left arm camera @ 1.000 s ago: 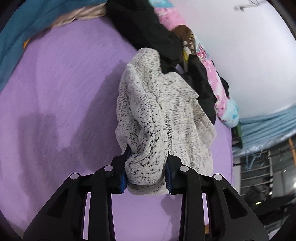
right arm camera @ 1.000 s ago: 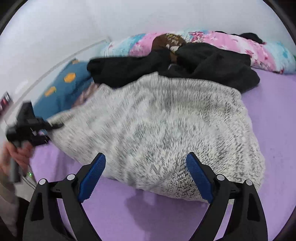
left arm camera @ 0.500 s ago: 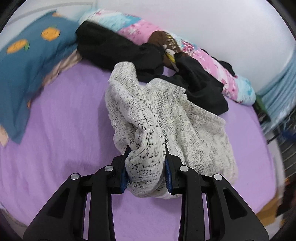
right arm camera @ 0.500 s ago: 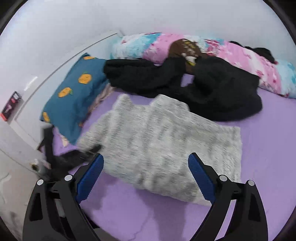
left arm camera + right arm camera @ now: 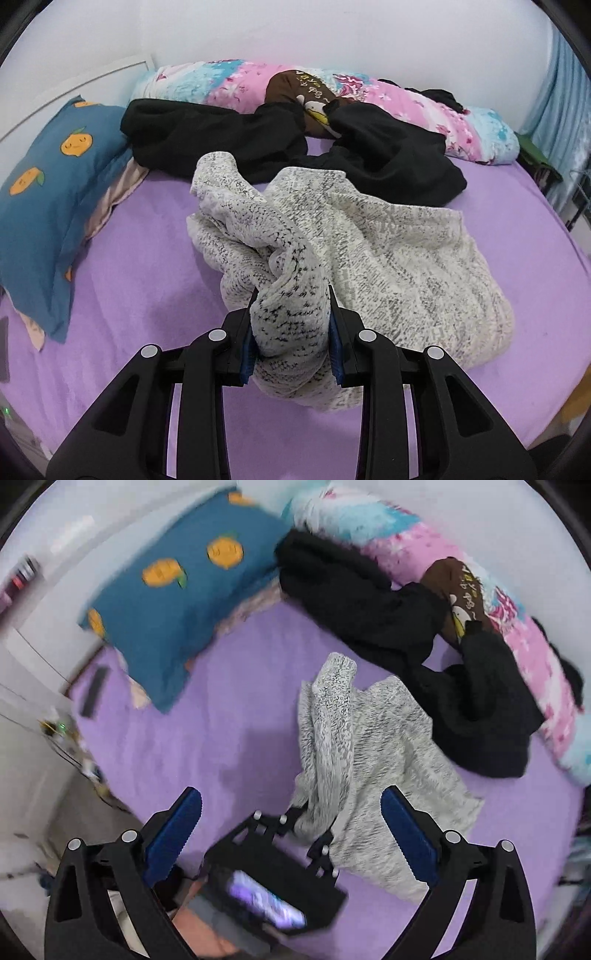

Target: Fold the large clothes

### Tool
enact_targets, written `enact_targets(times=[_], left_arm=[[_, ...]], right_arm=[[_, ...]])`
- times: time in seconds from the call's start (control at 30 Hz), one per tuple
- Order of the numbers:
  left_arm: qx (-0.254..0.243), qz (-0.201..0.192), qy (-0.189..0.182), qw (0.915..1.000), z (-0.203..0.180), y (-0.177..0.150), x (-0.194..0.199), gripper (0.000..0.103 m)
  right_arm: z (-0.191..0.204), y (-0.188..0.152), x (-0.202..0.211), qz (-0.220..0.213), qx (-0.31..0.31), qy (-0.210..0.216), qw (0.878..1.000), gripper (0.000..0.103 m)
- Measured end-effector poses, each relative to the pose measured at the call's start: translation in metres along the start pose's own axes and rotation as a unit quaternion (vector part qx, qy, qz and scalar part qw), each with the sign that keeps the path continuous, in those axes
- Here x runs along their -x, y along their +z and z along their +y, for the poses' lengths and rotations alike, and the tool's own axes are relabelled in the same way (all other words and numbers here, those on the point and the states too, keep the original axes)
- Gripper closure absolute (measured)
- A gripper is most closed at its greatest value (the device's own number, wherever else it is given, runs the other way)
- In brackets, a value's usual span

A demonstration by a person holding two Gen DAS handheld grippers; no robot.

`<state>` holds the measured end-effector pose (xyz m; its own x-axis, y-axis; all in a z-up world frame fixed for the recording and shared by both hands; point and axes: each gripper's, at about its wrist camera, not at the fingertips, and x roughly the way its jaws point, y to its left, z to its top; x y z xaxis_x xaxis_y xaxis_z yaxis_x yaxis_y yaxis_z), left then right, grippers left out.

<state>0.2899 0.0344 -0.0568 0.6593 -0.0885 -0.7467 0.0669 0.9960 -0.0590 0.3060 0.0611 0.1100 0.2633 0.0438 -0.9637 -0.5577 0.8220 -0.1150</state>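
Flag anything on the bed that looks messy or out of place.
The grey knit sweater lies crumpled on the purple sheet, one bunched end clamped in the left hand-held gripper. Behind it, black clothes sprawl unfolded against the floral bolster. Nothing looks spilled or damaged.

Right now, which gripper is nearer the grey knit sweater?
Left. The left gripper is clamped on a bunch of the grey knit sweater. The right gripper hangs open above it, nothing between its fingers.
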Motion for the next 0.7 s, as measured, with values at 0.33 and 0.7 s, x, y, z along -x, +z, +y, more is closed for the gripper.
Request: enact_targets(times=[0.33, 0.7], left_arm=[[-0.006, 0.004, -0.033, 0.9994, -0.005, 0.007, -0.009, 0.074], [-0.012, 0.01, -0.065, 0.9978, -0.013, 0.01, -0.015, 0.074]], right_arm=[[0.03, 0.066, -0.131, 0.209, 0.085, -0.142, 0.964, 0.007], [0.013, 0.076, -0.216, 0.325, 0.095, -0.179, 0.924, 0.007]])
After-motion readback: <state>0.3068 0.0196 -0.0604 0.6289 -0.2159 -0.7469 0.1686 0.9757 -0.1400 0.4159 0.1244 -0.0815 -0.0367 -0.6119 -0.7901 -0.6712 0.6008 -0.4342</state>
